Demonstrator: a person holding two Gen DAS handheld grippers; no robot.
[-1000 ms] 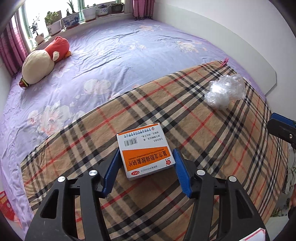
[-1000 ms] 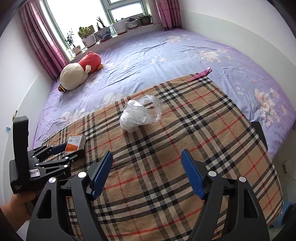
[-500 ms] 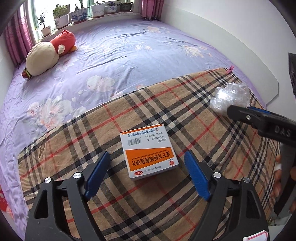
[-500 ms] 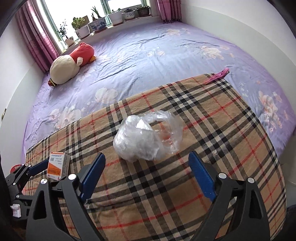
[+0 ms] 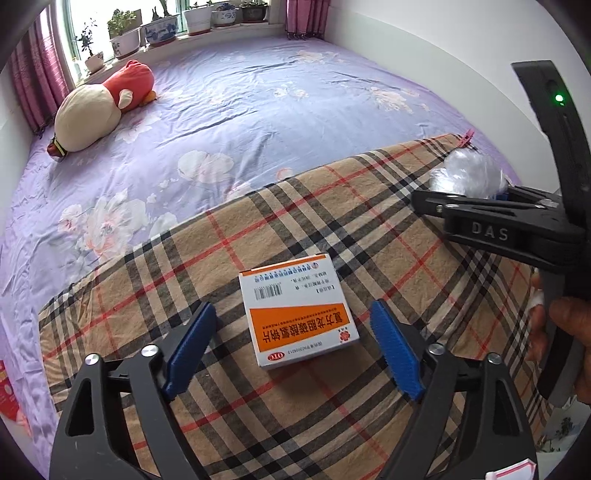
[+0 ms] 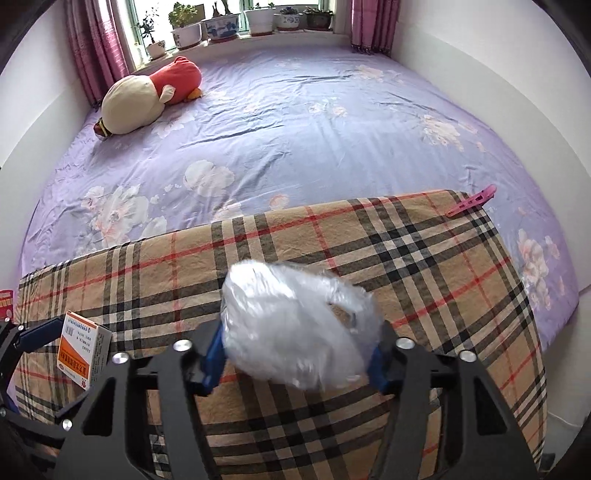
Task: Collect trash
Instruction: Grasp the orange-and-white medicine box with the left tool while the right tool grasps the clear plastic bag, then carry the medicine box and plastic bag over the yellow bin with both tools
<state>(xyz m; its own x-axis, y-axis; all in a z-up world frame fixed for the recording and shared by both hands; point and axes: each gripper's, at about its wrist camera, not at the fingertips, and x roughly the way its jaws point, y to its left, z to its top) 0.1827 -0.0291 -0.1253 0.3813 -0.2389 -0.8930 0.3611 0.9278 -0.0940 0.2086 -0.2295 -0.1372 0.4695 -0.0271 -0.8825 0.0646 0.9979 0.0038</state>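
- We see the right gripper [image 6: 297, 356] with its blue pads pressed into both sides of a crumpled clear plastic bag [image 6: 295, 328]; its jaws have just been closing, and the bag now sits clamped between them, near the front edge of the plaid blanket [image 6: 424, 258].
- The left gripper [image 5: 293, 350] stands wide, its jaws having just eased slightly inward, with a medicine box [image 5: 297, 312] lying flat between the ribbed blue pads, touched by neither.
- The left wrist view alone lets us read the box top: a white band with a barcode, an orange panel with white characters. It also catches the right gripper from the side, black with raised letters and a green light, and a hand [image 5: 565, 343] around its handle at the right edge.
- The right wrist view alone shows us the bag squeezed between the pads; from the left it is a pale lump half hidden behind the black frame. It also shows the box near the blanket's left edge, by the left gripper's blue pad.
- The bag is thin, glossy and wrinkled; the box is crisp cardboard with sharp corners.
- A pink clip [image 6: 472, 201] lies at the blanket's far right corner.
- The tan, black and red checked blanket covers the near end of a bed [image 6: 314, 122] under a lilac floral sheet; a red and cream plush toy [image 6: 147, 98] lies near its far left corner, below a windowsill of potted plants [image 6: 221, 22] and magenta curtains [image 6: 92, 48].
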